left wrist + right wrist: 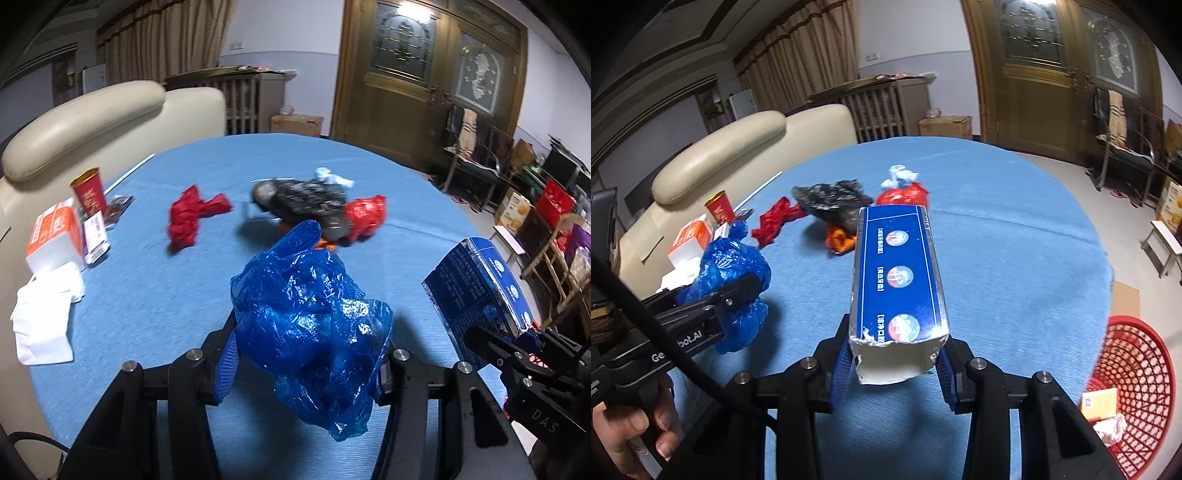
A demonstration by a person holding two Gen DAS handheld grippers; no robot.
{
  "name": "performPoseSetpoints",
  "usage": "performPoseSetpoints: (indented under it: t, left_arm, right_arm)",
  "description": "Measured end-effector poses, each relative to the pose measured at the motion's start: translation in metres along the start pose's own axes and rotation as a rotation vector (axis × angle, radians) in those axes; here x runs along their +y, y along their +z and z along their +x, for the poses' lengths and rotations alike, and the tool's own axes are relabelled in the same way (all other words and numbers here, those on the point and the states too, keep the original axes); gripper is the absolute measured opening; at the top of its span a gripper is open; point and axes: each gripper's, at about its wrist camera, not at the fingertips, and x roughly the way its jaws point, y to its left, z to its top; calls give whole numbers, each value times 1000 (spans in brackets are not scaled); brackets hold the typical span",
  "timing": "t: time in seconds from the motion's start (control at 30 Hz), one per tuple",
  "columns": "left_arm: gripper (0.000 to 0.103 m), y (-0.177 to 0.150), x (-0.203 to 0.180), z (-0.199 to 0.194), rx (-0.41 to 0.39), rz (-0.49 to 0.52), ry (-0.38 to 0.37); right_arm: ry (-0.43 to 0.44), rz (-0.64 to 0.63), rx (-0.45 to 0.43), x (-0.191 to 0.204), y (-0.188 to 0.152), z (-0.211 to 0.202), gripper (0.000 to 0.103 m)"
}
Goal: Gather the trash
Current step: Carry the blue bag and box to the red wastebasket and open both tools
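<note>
Left gripper [306, 354] was clamped on a crumpled blue plastic bag [310, 325], lower centre of the left wrist view, held above the blue tablecloth [155, 295]. Right gripper [892, 369] was clamped on the torn near end of a blue carton [899, 284]; the carton's long axis ran straight away from the camera toward the frame's centre, printed face up, far end pointing at the trash pile.

Only the right wrist view showed the red mesh basket [1137, 384] at lower right, off the table's edge, with a yellow box and crumpled paper inside. It also showed the person's hand [631, 432] at lower left. Only the left wrist view showed the white tissues [44, 325] at the left edge clearly.

Both views showed the pile mid-table: black bag [303, 203], red bag [365, 214], red wrapper [192, 218], orange scrap [840, 238]. Red cup [90, 192] and orange-white box [55, 236] sat at the table's left edge, beside the cream chair [85, 122].

Bare cloth lay right of the carton up to the table's curved right edge.
</note>
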Motion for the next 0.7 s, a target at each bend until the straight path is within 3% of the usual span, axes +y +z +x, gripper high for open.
performPoseSetpoints:
  t: [0.53,0.7]
  left_arm:
    - [57,6,-86,-12,-32,158,-131]
    - [57,3,-115,-13,-29,208,-177]
  right_arm:
    - [-134,157,-47,-75,-24,-44,43]
    - [-212,225,-56,-112,-38,-59,43]
